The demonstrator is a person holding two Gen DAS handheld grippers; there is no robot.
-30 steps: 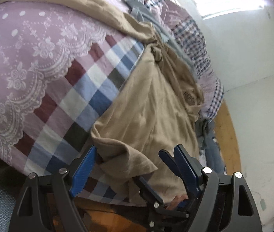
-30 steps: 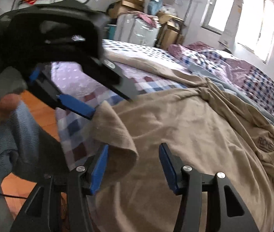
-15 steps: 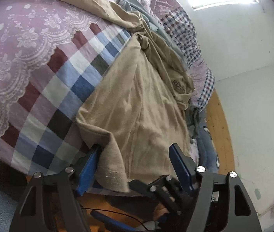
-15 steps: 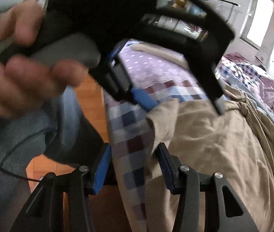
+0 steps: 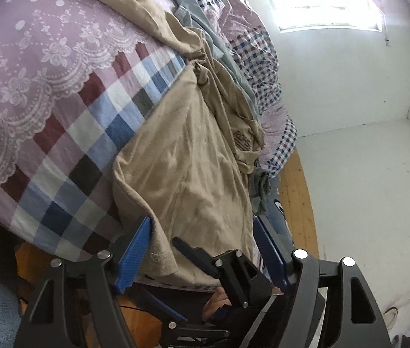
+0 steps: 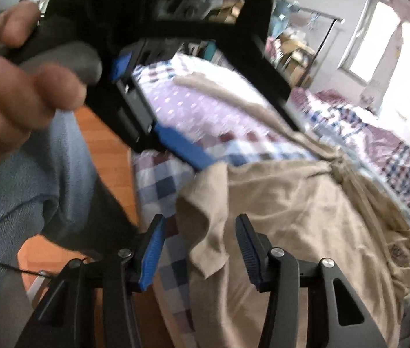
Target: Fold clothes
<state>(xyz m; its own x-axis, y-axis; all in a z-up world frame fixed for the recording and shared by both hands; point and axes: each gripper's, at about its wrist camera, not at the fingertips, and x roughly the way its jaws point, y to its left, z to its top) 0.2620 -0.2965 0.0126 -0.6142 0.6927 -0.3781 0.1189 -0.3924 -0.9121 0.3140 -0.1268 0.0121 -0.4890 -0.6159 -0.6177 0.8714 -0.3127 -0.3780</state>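
A tan garment (image 5: 193,156) lies spread on the bed, its hem hanging over the near edge. My left gripper (image 5: 202,249) stands open astride that hem; the left blue pad (image 5: 135,252) grazes the cloth's edge and nothing is pinched. The right gripper's upper finger (image 5: 189,250) reaches in under the hem. In the right wrist view my right gripper (image 6: 200,252) is open with a loose corner of the tan garment (image 6: 207,240) between its pads, untouched. Above it a hand (image 6: 16,87) holds the left gripper, whose blue finger (image 6: 184,148) meets the cloth's raised corner.
The bed (image 5: 60,133) has a purple lace and checked cover. A grey garment (image 5: 228,66) and a plaid quilt (image 5: 260,58) lie beyond the tan one. Wood floor (image 5: 300,203) and a white wall lie right. Boxes and a clothes rack (image 6: 306,43) stand behind. A blue sleeve (image 6: 16,203) is at left.
The folded-over corner by the left gripper has flattened out and its jaws have narrowed a little. The right gripper has shifted sideways, so the garment's corner now sits between its pads.
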